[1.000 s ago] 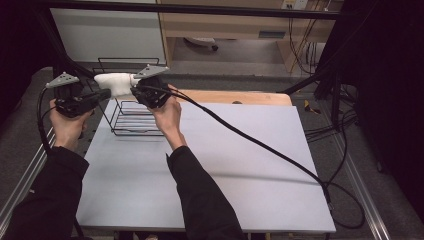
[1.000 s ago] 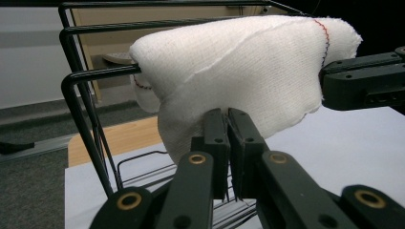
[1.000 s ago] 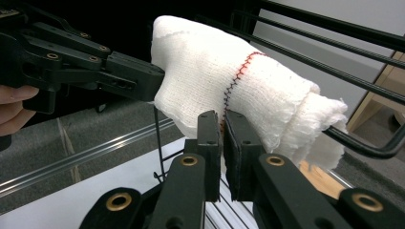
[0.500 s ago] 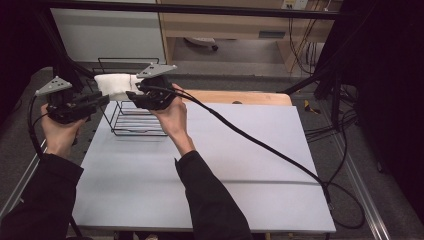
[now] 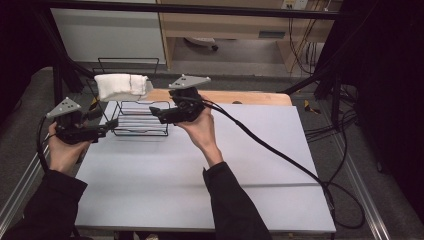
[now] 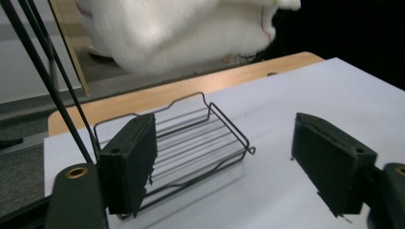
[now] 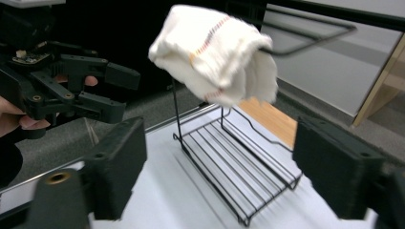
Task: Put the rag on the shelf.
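Note:
A folded white towel [image 5: 121, 86] hangs over the top bar of a black wire rack [image 5: 142, 125] at the table's back left. My left gripper [image 5: 106, 120] is held left of the rack, below the towel, open and empty. My right gripper [image 5: 156, 114] is just right of the rack, also open and empty. In the left gripper view the towel [image 6: 191, 28] hangs above and beyond the wide-apart jaws, with the rack's base [image 6: 191, 143] between them. In the right gripper view the towel [image 7: 215, 52] hangs over the rack [image 7: 239, 171], and the left gripper [image 7: 95, 90] faces it.
The white table top [image 5: 250, 165] stretches to the right and front of the rack. A wooden strip [image 5: 240, 96] runs along its back edge. The right gripper's black cable [image 5: 280, 155] crosses the table to the right edge. A dark frame post [image 5: 55, 70] stands at the back left.
Both grippers have drawn back from the towel, the left down and to the left, the right to the right. The towel stays draped on the rack.

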A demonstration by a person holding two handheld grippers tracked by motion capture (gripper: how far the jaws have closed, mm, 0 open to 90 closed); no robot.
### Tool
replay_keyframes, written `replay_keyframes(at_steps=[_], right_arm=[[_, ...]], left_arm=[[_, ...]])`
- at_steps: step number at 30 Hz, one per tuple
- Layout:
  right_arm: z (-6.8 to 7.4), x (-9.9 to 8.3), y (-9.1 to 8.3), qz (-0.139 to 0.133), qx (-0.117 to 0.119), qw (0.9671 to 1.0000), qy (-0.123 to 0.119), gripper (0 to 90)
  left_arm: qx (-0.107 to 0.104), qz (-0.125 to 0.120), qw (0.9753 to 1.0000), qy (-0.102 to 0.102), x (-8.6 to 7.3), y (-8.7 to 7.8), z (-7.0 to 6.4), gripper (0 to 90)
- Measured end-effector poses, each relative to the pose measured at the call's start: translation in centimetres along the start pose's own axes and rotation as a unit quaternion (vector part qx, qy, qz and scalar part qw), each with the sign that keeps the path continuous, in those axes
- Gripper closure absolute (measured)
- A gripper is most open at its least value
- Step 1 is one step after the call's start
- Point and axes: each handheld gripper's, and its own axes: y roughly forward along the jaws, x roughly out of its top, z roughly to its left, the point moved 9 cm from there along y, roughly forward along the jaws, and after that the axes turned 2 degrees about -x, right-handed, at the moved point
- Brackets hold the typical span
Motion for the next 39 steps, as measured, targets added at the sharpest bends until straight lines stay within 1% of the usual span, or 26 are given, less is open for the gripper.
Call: replay_keyframes(at_steps=[3,5,10,11,14,20,21,24,27,31,35,39], right_arm=[[-0.9,-1.5,-1.2,0.001,-0.002,1.0,0.007,9.3],[-1.4,-2.5,-1.9,0.005,-0.004,0.9999,0.013,6.1],[-2.9,-5.0,-3.7,0.006,-0.006,0.9993,0.037,2.4],[-3.3,-5.8,-4.3,0.009,-0.006,0.999,0.043,2.3],[-4.2,-7.7,-5.6,0.013,-0.008,0.9985,0.053,1.2],[-5.9,-11.5,-8.3,0.025,-0.016,0.9975,0.065,0.4],[-6.1,-12.0,-8.6,0.028,-0.017,0.9974,0.064,0.3],[-6.8,-14.1,-10.0,0.04,-0.02,0.9968,0.067,0.3],[-7.3,-15.9,-11.2,0.045,-0.023,0.9959,0.075,0.3],[-7.8,-18.2,-12.5,0.054,-0.027,0.9951,0.078,0.3],[-8.2,-20.3,-13.7,0.068,-0.028,0.9936,0.087,0.2],[-8.6,-22.0,-15.0,0.067,-0.032,0.9926,0.096,0.2]], left_arm=[[-0.006,0.01,0.9999,0.0,-1.4,0.4,-0.6,18.4],[-0.009,0.014,0.9999,0.001,-2.1,0.7,-1.0,16.3],[-0.018,0.026,0.9995,0.004,-3.8,1.6,-2.1,9.9],[-0.02,0.029,0.9994,0.006,-4.1,1.9,-2.3,8.5],[-0.033,0.036,0.9988,0.003,-5.0,2.5,-3.1,5.5],[-0.046,0.05,0.9976,0.01,-6.8,3.5,-4.4,4.7],[-0.046,0.054,0.9974,0.013,-7.2,3.7,-4.6,4.7],[-0.053,0.058,0.9968,0.014,-8.1,3.9,-5.2,4.6],[-0.056,0.062,0.9963,0.017,-9.0,4.0,-5.5,4.9],[-0.06,0.071,0.9955,0.019,-10.3,4.1,-5.8,5.0],[-0.063,0.074,0.9951,0.019,-10.9,4.0,-5.9,5.3],[-0.065,0.077,0.9947,0.019,-11.6,4.0,-6.1,5.6]])
